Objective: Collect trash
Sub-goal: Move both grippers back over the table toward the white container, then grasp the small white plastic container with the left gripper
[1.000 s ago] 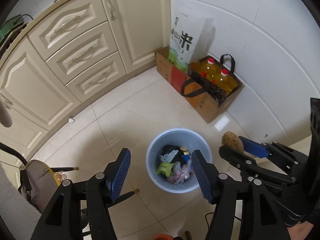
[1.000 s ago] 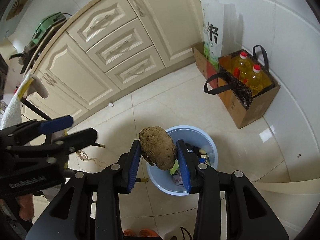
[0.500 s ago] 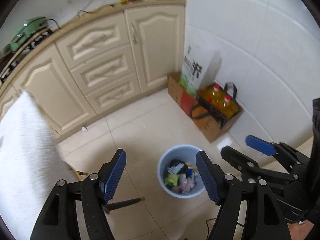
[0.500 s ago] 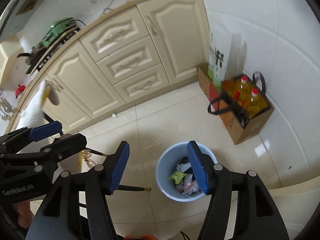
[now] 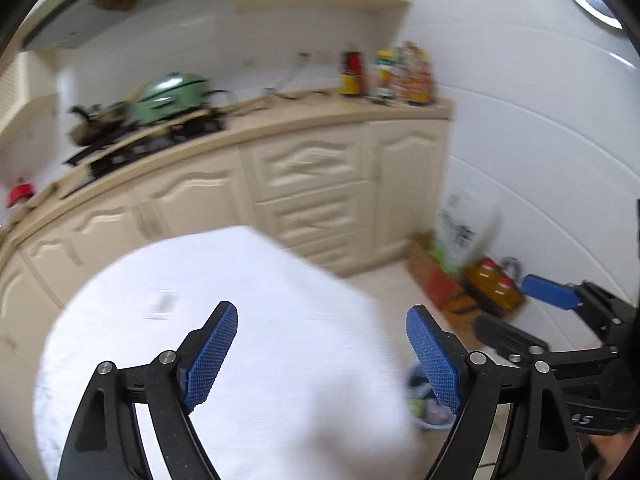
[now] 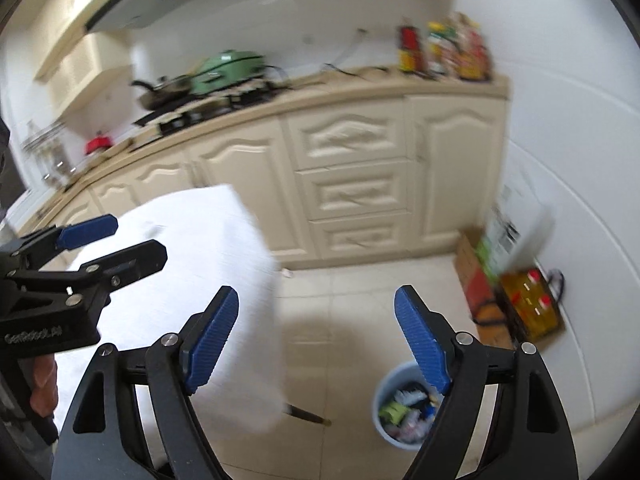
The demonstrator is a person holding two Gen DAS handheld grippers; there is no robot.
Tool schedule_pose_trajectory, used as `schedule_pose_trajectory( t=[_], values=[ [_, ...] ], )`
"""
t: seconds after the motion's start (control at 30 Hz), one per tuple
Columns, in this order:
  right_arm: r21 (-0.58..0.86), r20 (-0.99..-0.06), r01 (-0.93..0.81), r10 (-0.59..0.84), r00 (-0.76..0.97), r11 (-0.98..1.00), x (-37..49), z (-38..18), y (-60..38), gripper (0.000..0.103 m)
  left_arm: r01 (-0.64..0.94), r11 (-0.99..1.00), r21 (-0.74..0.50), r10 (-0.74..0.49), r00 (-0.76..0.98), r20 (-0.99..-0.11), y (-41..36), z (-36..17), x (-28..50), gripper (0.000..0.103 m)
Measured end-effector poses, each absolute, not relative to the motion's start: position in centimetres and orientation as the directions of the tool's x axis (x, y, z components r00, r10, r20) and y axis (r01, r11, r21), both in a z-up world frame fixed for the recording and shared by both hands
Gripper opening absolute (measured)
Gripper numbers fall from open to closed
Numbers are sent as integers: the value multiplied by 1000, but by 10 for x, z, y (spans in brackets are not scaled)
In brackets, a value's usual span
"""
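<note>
A light blue trash bin [image 6: 396, 412] with mixed rubbish stands on the tiled floor, low in the right wrist view; only a sliver of the bin [image 5: 428, 412] shows in the left wrist view. My right gripper [image 6: 316, 340] hangs well above the floor, jaws opening, nothing between them. My left gripper [image 5: 322, 354] is over a white-covered table [image 5: 280, 320], jaws also opening and empty. Each gripper shows in the other's view: the left gripper [image 6: 100, 240] at the left edge, the right gripper [image 5: 520, 308] at the right edge.
Cream cabinets [image 6: 352, 168] run under a counter with a green appliance [image 6: 228, 68] and bottles [image 6: 440, 52]. A cardboard box with oil bottles [image 6: 528, 304] and a rice bag [image 6: 512, 236] stand by the white wall. The white table [image 6: 192, 264] fills the left.
The brown lump that the right gripper held a second ago is gone from its jaws. Both grippers have risen and tilted up, jaws wider, and the white table now fills the left view.
</note>
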State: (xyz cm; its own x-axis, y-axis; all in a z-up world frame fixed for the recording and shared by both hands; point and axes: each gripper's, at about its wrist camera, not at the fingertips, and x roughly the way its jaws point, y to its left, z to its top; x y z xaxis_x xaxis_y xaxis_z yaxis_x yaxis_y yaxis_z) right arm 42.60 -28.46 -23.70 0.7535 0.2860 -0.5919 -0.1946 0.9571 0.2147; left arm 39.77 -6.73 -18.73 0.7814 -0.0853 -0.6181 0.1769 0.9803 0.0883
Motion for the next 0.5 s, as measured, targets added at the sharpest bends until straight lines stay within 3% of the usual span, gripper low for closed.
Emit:
schedule_pose_trajectory(
  t=[0.23, 0.43, 0.5],
  values=[
    [189, -612, -333, 376, 696, 924, 469, -232, -183, 83, -25, 993, 112, 90, 782, -616, 37, -191, 409, 82],
    [193, -660, -395, 417, 625, 898, 505, -251, -125, 83, -91, 991, 101, 136, 718, -683, 83, -227, 451, 72],
    [191, -672, -395, 413, 614, 898, 514, -257, -119, 83, -110, 987, 114, 158, 688, -708, 90, -243, 466, 61]
  ],
)
